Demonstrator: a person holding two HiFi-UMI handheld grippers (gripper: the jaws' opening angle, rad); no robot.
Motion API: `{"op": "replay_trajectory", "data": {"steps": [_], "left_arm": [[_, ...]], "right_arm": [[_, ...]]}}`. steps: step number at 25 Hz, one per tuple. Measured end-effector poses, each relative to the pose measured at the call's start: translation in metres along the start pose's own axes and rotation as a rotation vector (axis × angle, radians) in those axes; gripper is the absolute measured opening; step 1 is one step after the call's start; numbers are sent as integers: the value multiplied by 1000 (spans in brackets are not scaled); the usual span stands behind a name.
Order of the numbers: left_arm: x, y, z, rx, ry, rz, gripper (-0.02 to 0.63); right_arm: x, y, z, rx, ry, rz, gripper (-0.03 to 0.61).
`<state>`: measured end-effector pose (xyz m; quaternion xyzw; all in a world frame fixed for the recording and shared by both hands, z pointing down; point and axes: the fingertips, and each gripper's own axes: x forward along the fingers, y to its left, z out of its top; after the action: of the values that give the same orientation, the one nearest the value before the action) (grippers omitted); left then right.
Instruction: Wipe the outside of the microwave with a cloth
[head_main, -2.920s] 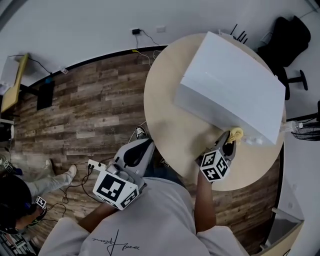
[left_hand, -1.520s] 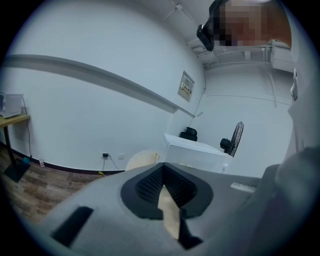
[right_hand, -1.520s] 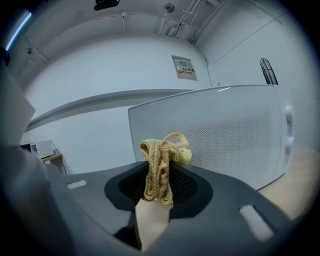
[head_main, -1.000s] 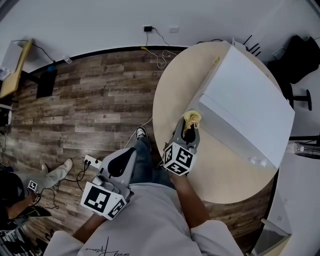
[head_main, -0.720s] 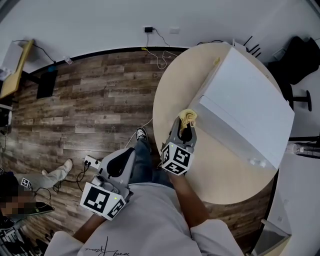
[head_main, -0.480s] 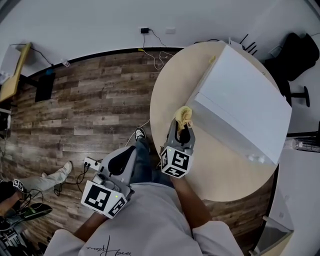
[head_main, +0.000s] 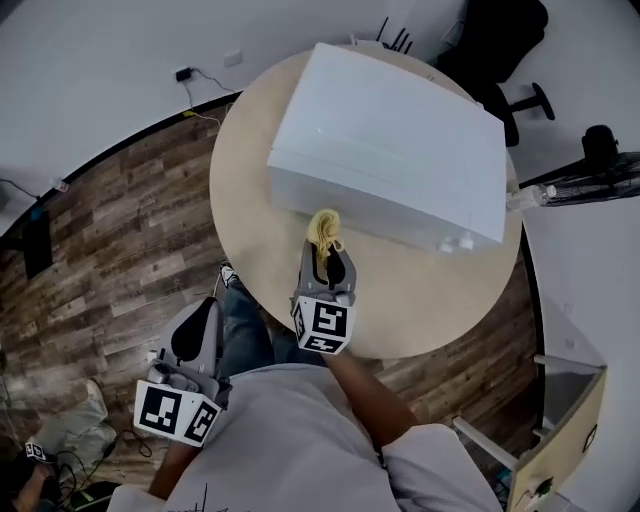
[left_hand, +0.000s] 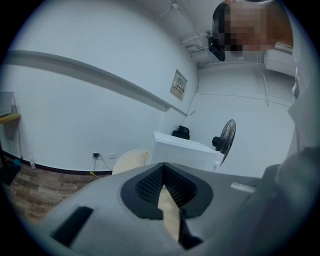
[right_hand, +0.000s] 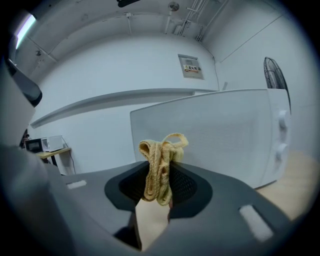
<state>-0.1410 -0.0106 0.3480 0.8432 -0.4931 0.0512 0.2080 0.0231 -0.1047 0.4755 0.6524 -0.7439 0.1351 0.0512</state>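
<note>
Right tool: jaws closed on a bunched yellow woven cloth, which stands up out of the tips. The cloth lies at the lower part of the near face of the white box-shaped microwave; contact cannot be confirmed. The microwave stands on the round beige surface, toward its far edge. Left tool: jaws closed together, nothing between them, held off the surface's near-left edge, above the wood-plank floor.
</note>
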Motion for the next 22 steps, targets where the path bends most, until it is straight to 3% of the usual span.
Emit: {"op": "replay_trajectory", "data": {"steps": [22], "left_arm": [[34, -75, -19, 75, 63, -124, -9]], "right_arm": [[-91, -244, -24, 68, -7, -485, 121]]}}
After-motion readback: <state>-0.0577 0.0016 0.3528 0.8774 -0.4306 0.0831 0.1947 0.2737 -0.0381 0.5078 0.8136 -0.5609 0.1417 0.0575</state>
